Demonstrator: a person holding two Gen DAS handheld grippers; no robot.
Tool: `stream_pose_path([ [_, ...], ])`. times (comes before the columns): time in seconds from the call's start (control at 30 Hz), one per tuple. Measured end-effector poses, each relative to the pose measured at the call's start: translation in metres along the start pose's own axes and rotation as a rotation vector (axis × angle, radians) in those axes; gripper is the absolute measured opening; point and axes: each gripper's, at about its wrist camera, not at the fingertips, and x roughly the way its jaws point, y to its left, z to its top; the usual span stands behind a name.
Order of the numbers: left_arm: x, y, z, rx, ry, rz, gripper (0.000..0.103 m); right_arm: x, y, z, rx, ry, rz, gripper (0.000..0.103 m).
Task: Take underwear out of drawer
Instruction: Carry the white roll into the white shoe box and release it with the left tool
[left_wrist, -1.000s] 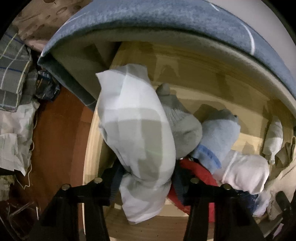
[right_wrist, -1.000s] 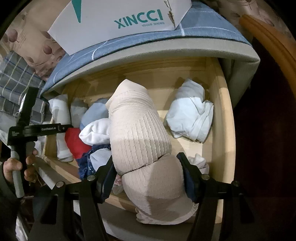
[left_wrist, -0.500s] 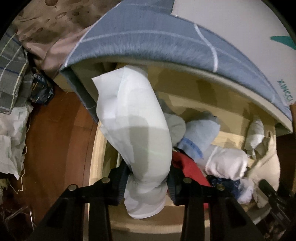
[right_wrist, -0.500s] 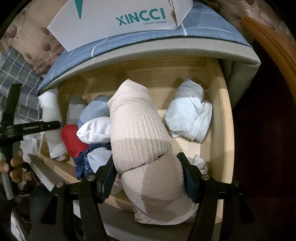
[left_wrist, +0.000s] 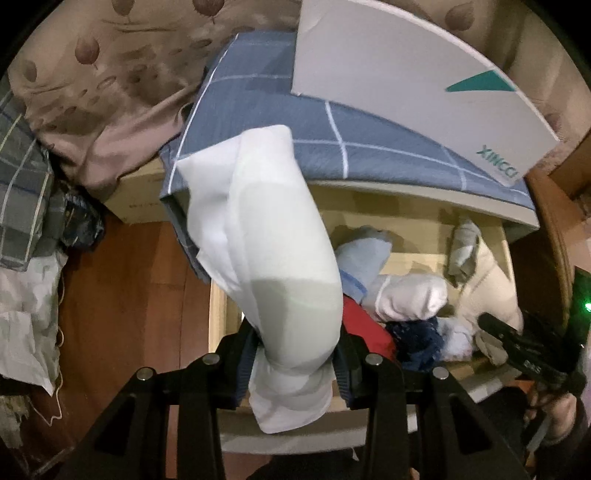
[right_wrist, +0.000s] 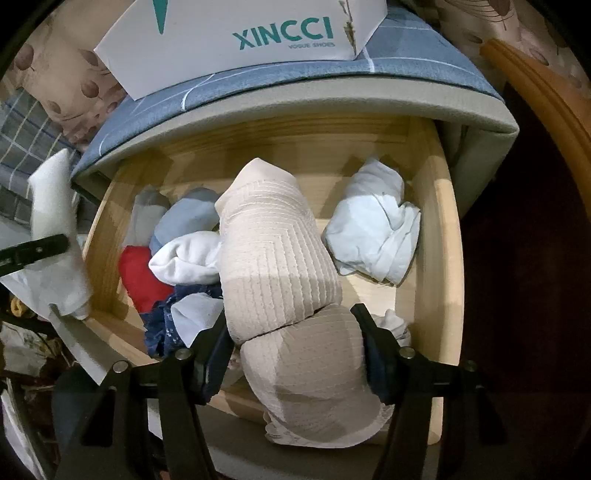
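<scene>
Lifted clear of the drawer (left_wrist: 218, 314), the white roll (left_wrist: 280, 258) sits clamped in the left hand-held gripper (left_wrist: 295, 363); the right hand-held gripper (right_wrist: 295, 354), jaws closing, squeezes the beige roll (right_wrist: 280, 280) above remaining rolled garments (right_wrist: 373, 236).

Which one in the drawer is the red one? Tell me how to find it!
Look under the blue checked mattress into the open wooden drawer. Near its left side, by the front, the red bundle lies beside a white roll and above a dark blue patterned piece. It is the only red thing there.
</scene>
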Motion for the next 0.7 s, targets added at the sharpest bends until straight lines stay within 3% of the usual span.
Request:
stream_pose_path([
  [0.2, -0.026, 0.001, 0.003, 0.013, -0.038, -0.020, 0.037, 0.001, 0.000, 0.001, 0.004, 0.000, 0.002, 0.058],
  [0.37, -0.070, -0.004, 0.024, 0.048, -0.143, -0.036, 0.037, 0.001, -0.001, 0.000, 0.003, 0.002, 0.005, 0.057],
  [0.7, -0.164, -0.044, 0.134, 0.185, -0.434, -0.045, 0.037, 0.000, 0.000, -0.001, -0.015, 0.003, -0.006, 0.057],
])
